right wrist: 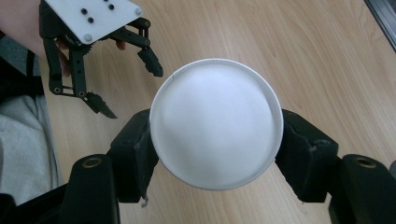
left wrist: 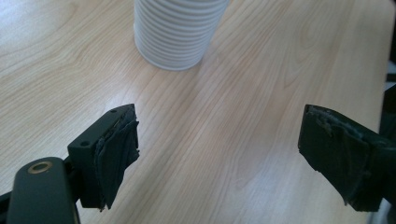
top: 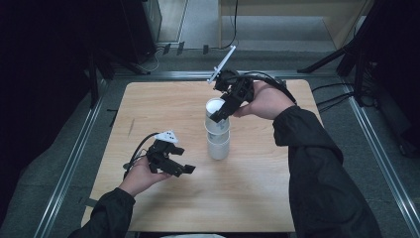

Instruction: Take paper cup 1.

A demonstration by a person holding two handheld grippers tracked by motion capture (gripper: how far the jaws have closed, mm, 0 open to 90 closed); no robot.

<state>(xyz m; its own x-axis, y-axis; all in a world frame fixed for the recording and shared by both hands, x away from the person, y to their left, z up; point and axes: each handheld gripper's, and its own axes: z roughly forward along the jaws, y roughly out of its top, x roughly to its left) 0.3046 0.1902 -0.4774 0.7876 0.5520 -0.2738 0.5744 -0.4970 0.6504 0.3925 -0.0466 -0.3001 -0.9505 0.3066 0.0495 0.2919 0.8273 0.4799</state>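
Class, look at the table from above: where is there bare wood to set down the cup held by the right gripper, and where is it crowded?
Bare table lies left of the cup stack, and between the stack and the right edge. Crowded: the middle, where the right gripper clamps the top cup, and front left around the open left gripper.

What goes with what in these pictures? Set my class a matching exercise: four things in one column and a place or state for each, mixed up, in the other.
Things:
1. left hand-held gripper
2. right hand-held gripper
3. stack of white cups
4. wooden table

Places or states:
A. carries the cups
B. jaws wide apart, nothing between them
C. stands upright near the middle of the table
D. jaws closed on the top cup

Right pairs: 1-B, 2-D, 3-C, 4-A
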